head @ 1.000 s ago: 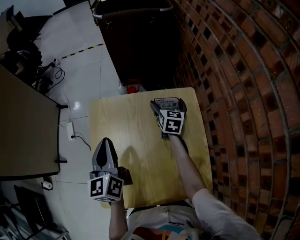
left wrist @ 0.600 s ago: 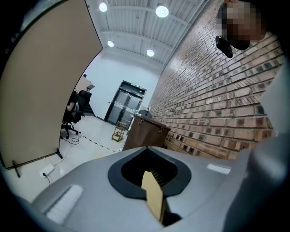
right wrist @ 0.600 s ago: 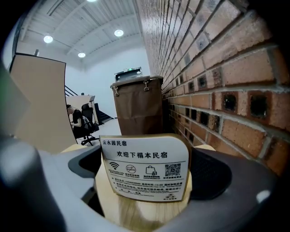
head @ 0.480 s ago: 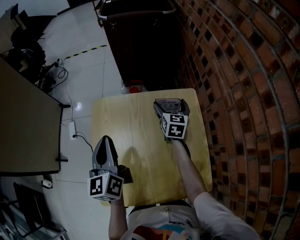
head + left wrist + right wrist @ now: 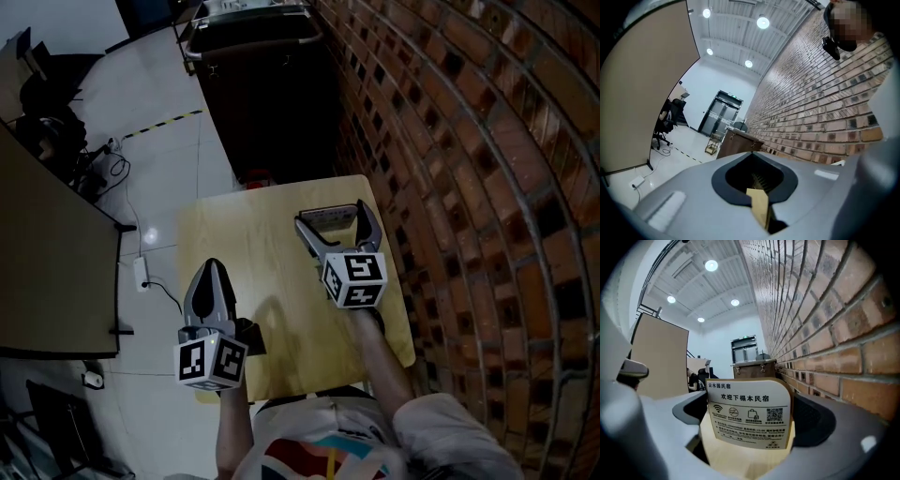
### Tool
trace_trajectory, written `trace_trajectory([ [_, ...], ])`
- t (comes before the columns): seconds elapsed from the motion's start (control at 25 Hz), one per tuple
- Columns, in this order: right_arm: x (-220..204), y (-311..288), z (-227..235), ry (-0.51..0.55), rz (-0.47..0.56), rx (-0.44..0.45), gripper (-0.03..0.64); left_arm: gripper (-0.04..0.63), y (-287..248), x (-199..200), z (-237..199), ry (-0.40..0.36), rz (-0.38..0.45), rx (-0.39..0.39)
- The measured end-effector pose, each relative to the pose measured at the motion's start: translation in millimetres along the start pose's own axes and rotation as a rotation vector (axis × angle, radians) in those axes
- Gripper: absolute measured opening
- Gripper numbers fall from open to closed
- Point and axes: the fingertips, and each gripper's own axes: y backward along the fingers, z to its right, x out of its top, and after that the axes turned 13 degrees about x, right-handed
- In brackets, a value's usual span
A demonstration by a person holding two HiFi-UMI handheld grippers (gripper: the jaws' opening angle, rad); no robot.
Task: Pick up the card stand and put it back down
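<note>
The card stand (image 5: 327, 215) is a small white printed sign on a wooden base, and it stands near the far right of the light wooden table (image 5: 253, 244). My right gripper (image 5: 330, 218) reaches around it with one jaw on each side. In the right gripper view the stand (image 5: 749, 413) fills the space between the jaws, and a dark gap shows at its left edge. The pads do not visibly press on it. My left gripper (image 5: 211, 272) hovers over the table's near left part, shut and empty, pointing away from me.
A brick wall (image 5: 469, 187) runs close along the table's right edge. A dark wooden cabinet (image 5: 272, 84) stands just beyond the table's far edge. On the tiled floor to the left are a beige partition (image 5: 47, 262) and a power strip with cable (image 5: 141, 272).
The head view has shifted, and more of the right gripper's spread jaws now shows on either side of the stand. The stand is still on the table. The left gripper has stayed put.
</note>
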Motion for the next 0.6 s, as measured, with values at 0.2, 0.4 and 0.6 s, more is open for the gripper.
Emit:
trace_trajectory([
  [0.2, 20, 60, -33, 0.031, 0.057, 0.04, 0.545, 0.005, 23, 6, 9, 0.005, 0.032, -0.023],
  [0.4, 31, 104, -64, 0.008, 0.104, 0.062, 0.545, 0.005, 42, 14, 19, 0.002, 0.057, -0.05],
  [0.6, 30, 120, -82, -0.001, 0.109, 0.079, 0.545, 0.005, 53, 15, 30, -0.006, 0.084, -0.087],
])
